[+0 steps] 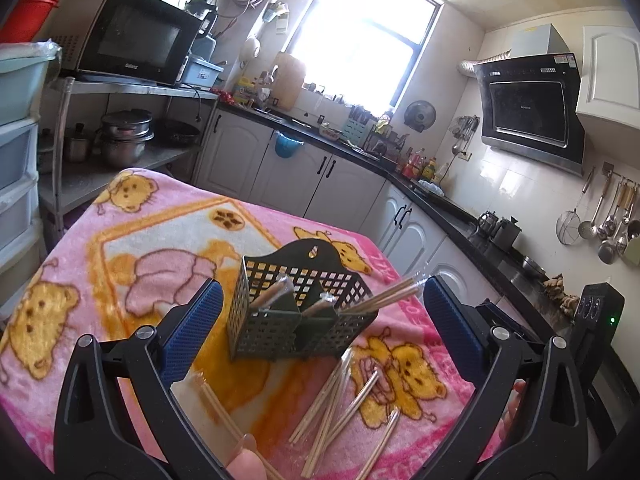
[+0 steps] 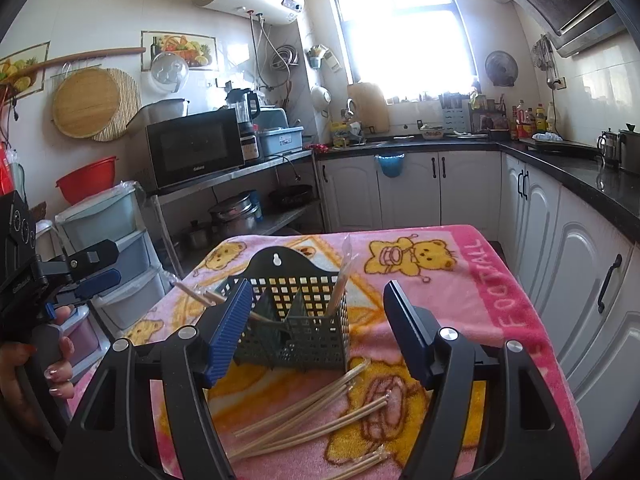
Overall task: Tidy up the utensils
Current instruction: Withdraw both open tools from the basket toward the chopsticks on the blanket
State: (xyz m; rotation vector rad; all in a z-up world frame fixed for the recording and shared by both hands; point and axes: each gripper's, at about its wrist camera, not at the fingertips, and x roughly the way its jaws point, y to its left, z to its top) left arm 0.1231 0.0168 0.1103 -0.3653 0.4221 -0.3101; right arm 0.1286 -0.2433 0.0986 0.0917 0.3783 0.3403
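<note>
A dark green perforated utensil basket (image 1: 300, 312) (image 2: 296, 320) stands on the pink bear towel (image 1: 140, 240) (image 2: 460, 280). Wrapped wooden chopstick pairs stick out of its compartments (image 1: 384, 296) (image 2: 340, 280). Several more wrapped pairs lie loose on the towel in front of it (image 1: 340, 404) (image 2: 312, 412). My left gripper (image 1: 320, 312) is open and empty, its blue pads on either side of the basket. My right gripper (image 2: 316, 312) is open and empty, just in front of the basket. The left gripper also shows at the left edge of the right wrist view (image 2: 96, 272).
The towel covers a small table. A metal rack with a microwave (image 2: 196, 148) and pots stands to the left, plastic drawers (image 2: 116, 248) beside it. White cabinets under a black counter (image 2: 560, 168) run along the back and right.
</note>
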